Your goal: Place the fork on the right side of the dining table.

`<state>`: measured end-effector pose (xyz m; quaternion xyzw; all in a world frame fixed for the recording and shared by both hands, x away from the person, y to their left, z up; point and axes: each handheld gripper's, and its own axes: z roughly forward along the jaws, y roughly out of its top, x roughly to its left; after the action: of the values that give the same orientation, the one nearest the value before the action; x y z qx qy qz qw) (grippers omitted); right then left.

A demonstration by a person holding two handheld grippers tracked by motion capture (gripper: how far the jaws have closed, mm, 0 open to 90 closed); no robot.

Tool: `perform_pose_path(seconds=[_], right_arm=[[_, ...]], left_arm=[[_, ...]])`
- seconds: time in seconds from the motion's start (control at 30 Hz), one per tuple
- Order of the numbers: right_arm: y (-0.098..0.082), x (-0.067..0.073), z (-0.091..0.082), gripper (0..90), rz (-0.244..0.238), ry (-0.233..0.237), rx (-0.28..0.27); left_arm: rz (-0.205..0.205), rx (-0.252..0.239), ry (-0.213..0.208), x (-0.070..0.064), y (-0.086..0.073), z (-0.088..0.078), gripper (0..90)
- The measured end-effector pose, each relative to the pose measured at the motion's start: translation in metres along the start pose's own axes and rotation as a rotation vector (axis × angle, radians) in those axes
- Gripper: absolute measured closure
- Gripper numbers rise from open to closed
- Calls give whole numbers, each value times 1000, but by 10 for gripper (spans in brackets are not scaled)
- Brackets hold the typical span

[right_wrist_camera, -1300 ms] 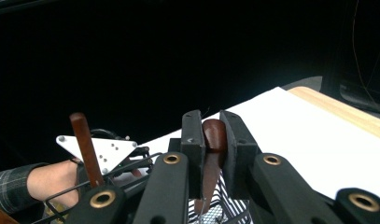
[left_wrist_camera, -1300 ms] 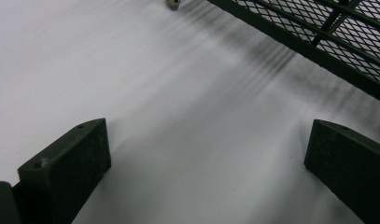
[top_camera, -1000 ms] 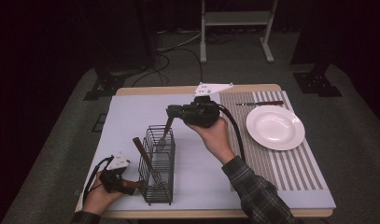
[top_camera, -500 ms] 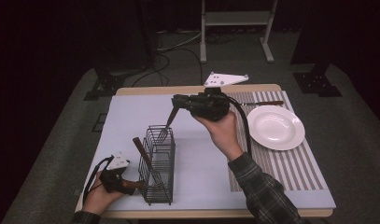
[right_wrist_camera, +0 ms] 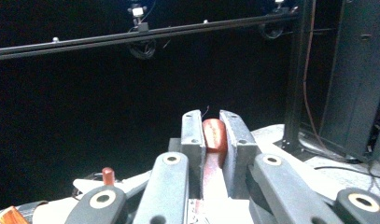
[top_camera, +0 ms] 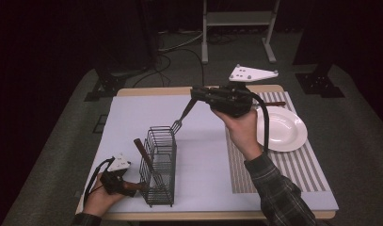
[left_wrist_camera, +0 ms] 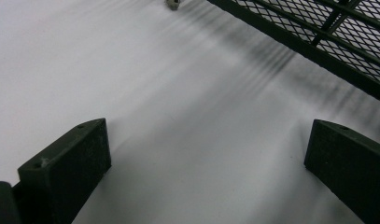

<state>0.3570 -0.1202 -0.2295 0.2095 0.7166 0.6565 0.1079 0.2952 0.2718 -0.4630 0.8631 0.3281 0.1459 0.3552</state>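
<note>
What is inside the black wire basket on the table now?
Inside the wire basket one utensil with a brown handle leans, its handle sticking out the top. Its lower end is too blurred behind the wires to identify.

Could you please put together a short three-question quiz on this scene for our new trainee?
1. True or false: the right gripper holds a fork lifted clear above the wire basket.
2. What rests on the striped placemat? A) a white plate B) a mug C) a bowl of fruit
3. Fill in: the left gripper has its fingers ____ over the white mat.

Key:
1. True; its tines hang just above the basket's far end.
2. A, the white plate.
3. Open; nothing lies between them.
</note>
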Motion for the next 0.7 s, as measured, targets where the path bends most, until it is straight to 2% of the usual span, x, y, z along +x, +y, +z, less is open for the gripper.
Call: perform_pose_path(seconds=[0.17,0.37,0.5,0.7], right_arm=[[-1,-4,-12,804,3,-28,-9],[-11,-11,-29,804,8,-80,4],[-22,-15,-37,803,16,-102,16],[-46,-24,-50,803,56,-144,28]], left_arm=[[0,0,0,0,0,0,0],[0,0,0,0,0,0,0],[0,0,0,0,0,0,0],[1,0,0,0,0,0,0]])
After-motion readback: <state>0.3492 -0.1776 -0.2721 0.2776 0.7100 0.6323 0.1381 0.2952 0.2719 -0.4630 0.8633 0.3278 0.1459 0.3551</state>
